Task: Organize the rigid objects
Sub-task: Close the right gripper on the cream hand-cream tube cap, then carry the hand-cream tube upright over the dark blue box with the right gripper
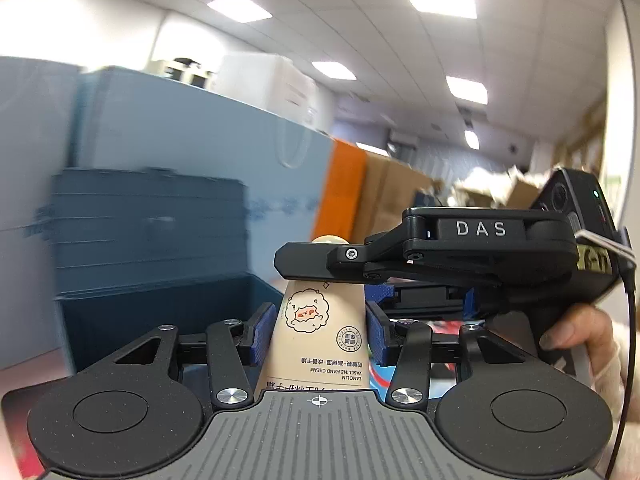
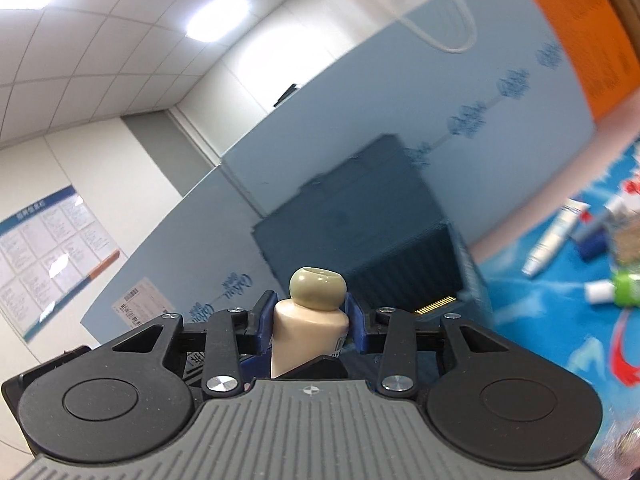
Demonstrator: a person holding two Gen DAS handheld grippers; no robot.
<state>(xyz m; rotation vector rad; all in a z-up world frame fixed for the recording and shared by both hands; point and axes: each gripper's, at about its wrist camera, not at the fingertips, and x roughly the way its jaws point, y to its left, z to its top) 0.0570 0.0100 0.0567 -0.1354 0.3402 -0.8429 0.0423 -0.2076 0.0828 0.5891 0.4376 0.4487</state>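
Note:
A beige hand cream tube with a sheep drawing and a rounded cap is held by both grippers at once. My left gripper is shut on its body, blue pads on both sides. My right gripper is shut on its neck just under the olive cap. In the left wrist view the right gripper reaches in from the right and crosses the tube near its cap. A dark blue open storage box stands just behind the tube; it also shows in the right wrist view.
Light blue partition boards stand behind the box. On the blue patterned table cover at the right lie a white tube, a green bottle and other small items. An orange board and cardboard boxes stand further back.

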